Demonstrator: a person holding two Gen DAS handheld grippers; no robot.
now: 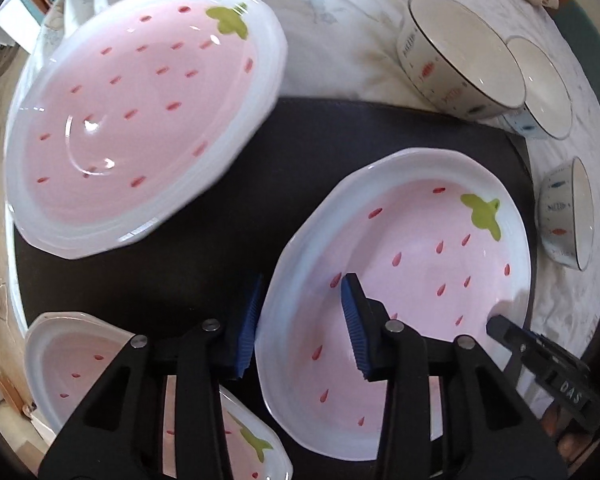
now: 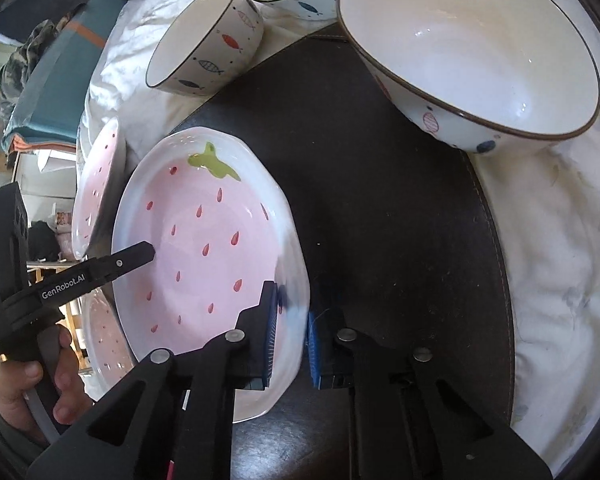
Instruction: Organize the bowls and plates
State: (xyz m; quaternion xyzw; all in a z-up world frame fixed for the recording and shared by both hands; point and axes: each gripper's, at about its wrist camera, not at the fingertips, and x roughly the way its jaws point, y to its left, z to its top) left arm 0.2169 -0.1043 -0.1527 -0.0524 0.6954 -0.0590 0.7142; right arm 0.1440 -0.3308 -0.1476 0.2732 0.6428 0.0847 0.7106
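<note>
**two-hand lift pending: one side clamped, one side not**

far left: two more strawberry plates, one (image 1: 140,112) at the far corner of the mat (image 1: 300,140), one (image 1: 80,360) near, partly under the left claw. neither is touched.

left claw (image 1: 304,292): points down over the left rim of the centre plate (image 1: 420,280). pads spread, one outside the rim over the mat, one inside over the pink well. pink shows between the inner pad and the rim, so no squeeze is seen on this side.

centre: the plate lies flat on the mat, between the two claws. its long axis runs away from both cameras, green stem at the far end. the claws face each other across the short axis, one on each flank.

right claw (image 2: 292,320): pads pressed together on the plate's right rim, one inside, one outside. judged a firm pinch.

far right: bowls (image 1: 460,60) stand off the mat on the cloth, apart from the plate; a large bowl (image 2: 480,52) sits at the mat's far edge.

assessment: the lift turns on the left flank. the rim already lies between those pads, so the claw need only finish closing. raising on the right pinch alone would likely tip the plate about its long axis. the nearest stacking spot is judged to be the plates at left.
</note>
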